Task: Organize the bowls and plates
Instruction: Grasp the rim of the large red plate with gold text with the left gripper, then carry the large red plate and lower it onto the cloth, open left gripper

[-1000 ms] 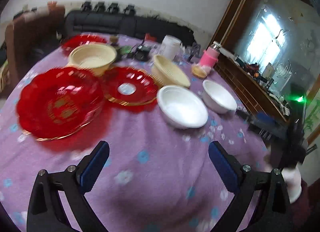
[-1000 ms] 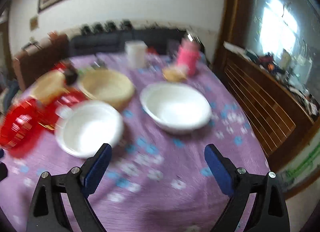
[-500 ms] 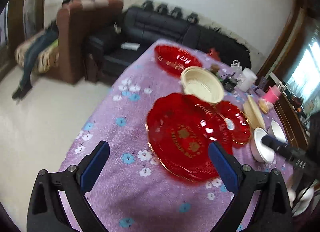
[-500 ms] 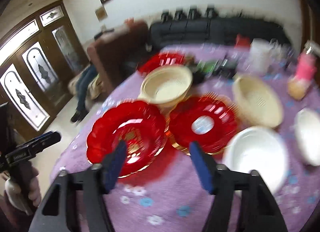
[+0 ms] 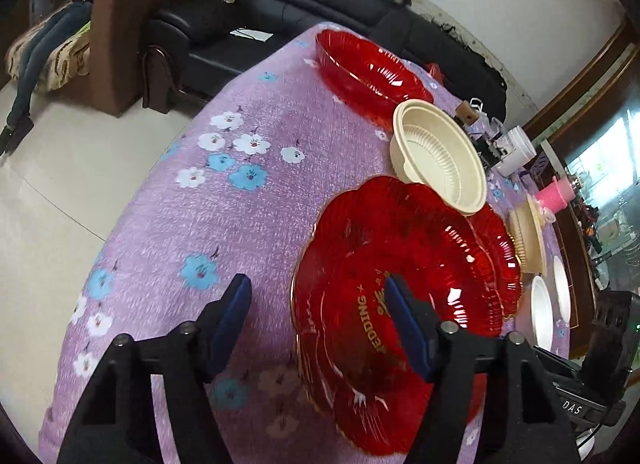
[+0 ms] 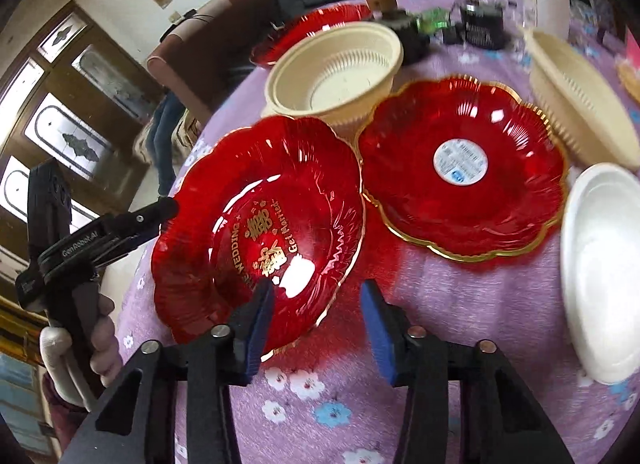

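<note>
Right claw (image 6: 316, 310): jaws partly apart, straddling the near rim of the red wedding plate (image 6: 260, 224). The left pad sits over the plate's inner face, the right pad outside the rim above the cloth. Nothing clamped yet; whether either pad touches the rim cannot be told from this angle. Probable purpose: an edge grip to lift the plate.

Left claw (image 5: 318, 318): jaws also parted and gripping nothing. Its right pad lies over the lettered centre of the same plate (image 5: 400, 284), its left pad over bare cloth, so the plate's far rim falls between them. Seen from the right wrist, this claw's tip reaches the plate's left edge (image 6: 160, 210). Likely steadying or sharing the lift.

Red wedding plate: lies flat on the surface (image 5: 240, 224), which is covered in purple floral cloth, at its near left part.

Second red plate (image 6: 460, 172): just beside the first, rims meeting or overlapping, white sticker at centre. Judged the natural stacking partner.

Third red plate (image 5: 368, 68): far end of the surface, well apart.

Cream ribbed bowl (image 6: 336, 72): upright behind the two red plates, touching them. A second cream bowl (image 6: 580, 104) rests tilted to the right.

White bowls: one (image 6: 604, 264) at the right edge; in the left wrist view two appear edge-on (image 5: 542, 316).

Sorting by kind not yet begun.
</note>
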Demonstrator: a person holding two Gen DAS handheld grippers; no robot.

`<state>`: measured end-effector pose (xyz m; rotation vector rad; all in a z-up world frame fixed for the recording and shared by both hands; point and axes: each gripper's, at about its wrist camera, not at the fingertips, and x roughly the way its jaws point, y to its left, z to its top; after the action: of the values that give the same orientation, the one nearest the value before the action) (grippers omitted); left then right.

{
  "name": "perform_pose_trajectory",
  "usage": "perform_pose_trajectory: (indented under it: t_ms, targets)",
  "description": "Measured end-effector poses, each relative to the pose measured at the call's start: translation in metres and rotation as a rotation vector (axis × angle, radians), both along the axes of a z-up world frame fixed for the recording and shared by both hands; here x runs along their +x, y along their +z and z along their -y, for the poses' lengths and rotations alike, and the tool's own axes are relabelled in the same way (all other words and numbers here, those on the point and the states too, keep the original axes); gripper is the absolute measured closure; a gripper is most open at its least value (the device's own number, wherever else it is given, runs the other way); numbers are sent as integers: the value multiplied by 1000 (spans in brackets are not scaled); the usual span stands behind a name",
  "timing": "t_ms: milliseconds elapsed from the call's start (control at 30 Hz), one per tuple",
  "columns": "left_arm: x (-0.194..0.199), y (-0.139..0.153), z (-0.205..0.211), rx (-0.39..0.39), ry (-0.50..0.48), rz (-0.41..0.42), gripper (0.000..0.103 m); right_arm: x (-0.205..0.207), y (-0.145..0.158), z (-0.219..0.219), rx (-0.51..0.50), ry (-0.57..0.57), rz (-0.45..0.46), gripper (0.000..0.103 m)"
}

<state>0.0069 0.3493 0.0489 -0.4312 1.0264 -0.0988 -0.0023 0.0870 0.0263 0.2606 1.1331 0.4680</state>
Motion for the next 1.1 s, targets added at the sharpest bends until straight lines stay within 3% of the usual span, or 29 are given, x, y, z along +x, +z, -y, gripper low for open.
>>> perform_pose_trajectory:
  t_ms: [67, 133, 200, 333, 733, 1100]
  targets:
    - [6, -4, 2, -1, -13, -6, 44, 6, -5, -3, -1, -17, -8, 62]
    - [10, -9, 6, -7, -33, -28, 66, 9, -7, -5, -10, -29, -5, 69]
    - [11, -11, 9, 26, -28, -36, 72, 9, -10, -5, -18, -39, 0, 77]
    - [6, -9, 11, 50, -16, -23, 76, 7, -13, -3, -25, -43, 12, 86]
    - [-44, 26, 4, 92, 31, 51, 76, -24, 15, -10, -9, 21, 99, 87]
    - [-61, -6, 1, 125, 78, -15, 76, -34, -15, -20, -23, 51, 57, 87]
